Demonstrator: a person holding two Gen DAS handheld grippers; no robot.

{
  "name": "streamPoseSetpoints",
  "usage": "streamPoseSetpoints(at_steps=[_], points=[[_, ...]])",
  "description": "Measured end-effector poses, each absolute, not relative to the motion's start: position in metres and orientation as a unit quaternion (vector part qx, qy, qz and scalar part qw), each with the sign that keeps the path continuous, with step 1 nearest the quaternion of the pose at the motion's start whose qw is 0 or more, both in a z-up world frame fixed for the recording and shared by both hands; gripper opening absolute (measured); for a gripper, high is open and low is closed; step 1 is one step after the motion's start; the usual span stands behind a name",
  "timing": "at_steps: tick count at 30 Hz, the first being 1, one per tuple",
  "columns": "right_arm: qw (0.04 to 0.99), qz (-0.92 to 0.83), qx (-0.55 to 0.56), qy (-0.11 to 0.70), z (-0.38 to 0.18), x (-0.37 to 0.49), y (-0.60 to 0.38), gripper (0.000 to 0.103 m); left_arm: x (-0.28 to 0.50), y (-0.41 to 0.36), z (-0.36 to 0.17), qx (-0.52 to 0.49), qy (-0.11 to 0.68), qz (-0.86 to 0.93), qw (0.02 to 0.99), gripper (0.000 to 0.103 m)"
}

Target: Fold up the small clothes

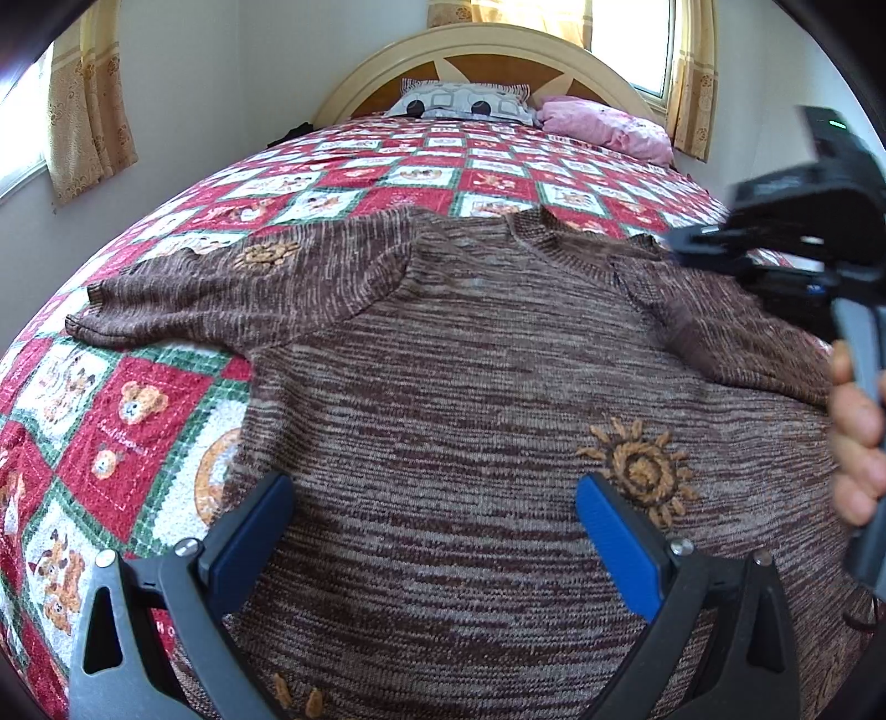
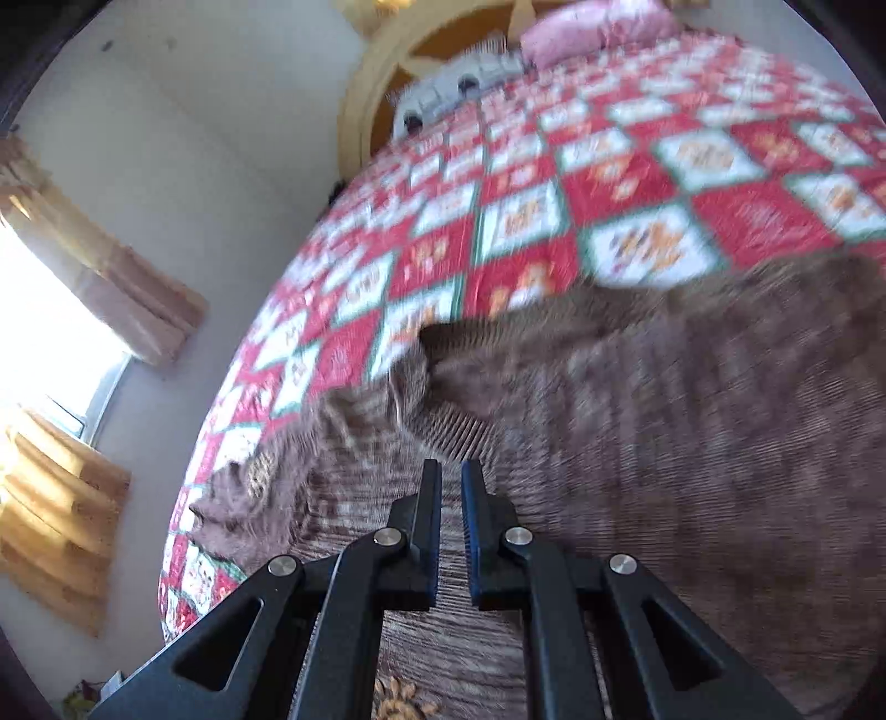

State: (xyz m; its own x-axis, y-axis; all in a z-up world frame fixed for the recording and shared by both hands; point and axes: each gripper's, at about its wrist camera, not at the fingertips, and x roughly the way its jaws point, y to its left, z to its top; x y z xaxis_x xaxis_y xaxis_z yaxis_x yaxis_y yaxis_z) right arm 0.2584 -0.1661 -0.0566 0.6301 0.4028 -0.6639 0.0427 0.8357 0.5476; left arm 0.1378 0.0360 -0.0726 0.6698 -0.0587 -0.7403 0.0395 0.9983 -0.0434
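A brown knitted sweater (image 1: pixel 470 360) with embroidered sunflowers lies flat on the bed, front up, its left sleeve (image 1: pixel 221 293) stretched out to the side. My left gripper (image 1: pixel 434 520) is open and empty, hovering over the sweater's lower body. My right gripper (image 2: pixel 451 487) has its fingers nearly together with a thin gap and nothing between them. It hangs above the sweater (image 2: pixel 637 432) in a blurred view. The right gripper also shows in the left wrist view (image 1: pixel 797 243), over the right sleeve.
The bed is covered by a red, white and green teddy-bear quilt (image 1: pixel 138 421). A patterned pillow (image 1: pixel 465 102) and a pink pillow (image 1: pixel 603 124) lie by the arched headboard (image 1: pixel 482 50). Curtained windows flank the bed.
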Motion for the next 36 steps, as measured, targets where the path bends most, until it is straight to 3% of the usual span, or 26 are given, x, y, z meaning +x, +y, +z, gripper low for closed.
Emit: streamPoseSetpoints(at_steps=[3,6,11,16,27,33,36], points=[[0.882,0.054,0.263,0.388,-0.045,0.237,-0.190,0.007,0.138,0.037,-0.072,-0.010,0.405,-0.026,0.914,0.103],[0.892,0.017,0.191,0.409,-0.050,0.227,-0.189,0.007,0.139,0.037,-0.073,-0.009,0.406,-0.026,0.913,0.103],[0.879,0.028,0.166,0.446,-0.076,0.223,-0.180,0.007,0.139,0.037,-0.074,-0.009,0.407,-0.026,0.913,0.103],[0.894,0.022,0.124,0.430,-0.085,0.215,-0.165,0.007,0.140,0.036,-0.075,-0.005,0.408,-0.024,0.913,0.103],[0.895,0.028,0.142,0.421,-0.087,0.211,-0.168,0.008,0.142,0.039,-0.074,-0.010,0.413,-0.030,0.910,0.103],[0.896,0.032,0.148,0.418,-0.087,0.210,-0.169,0.008,0.141,0.086,-0.047,-0.034,0.370,0.002,0.928,0.103],[0.896,0.032,0.148,0.417,-0.087,0.209,-0.169,0.008,0.159,0.146,-0.031,-0.078,0.352,0.071,0.930,0.103]])
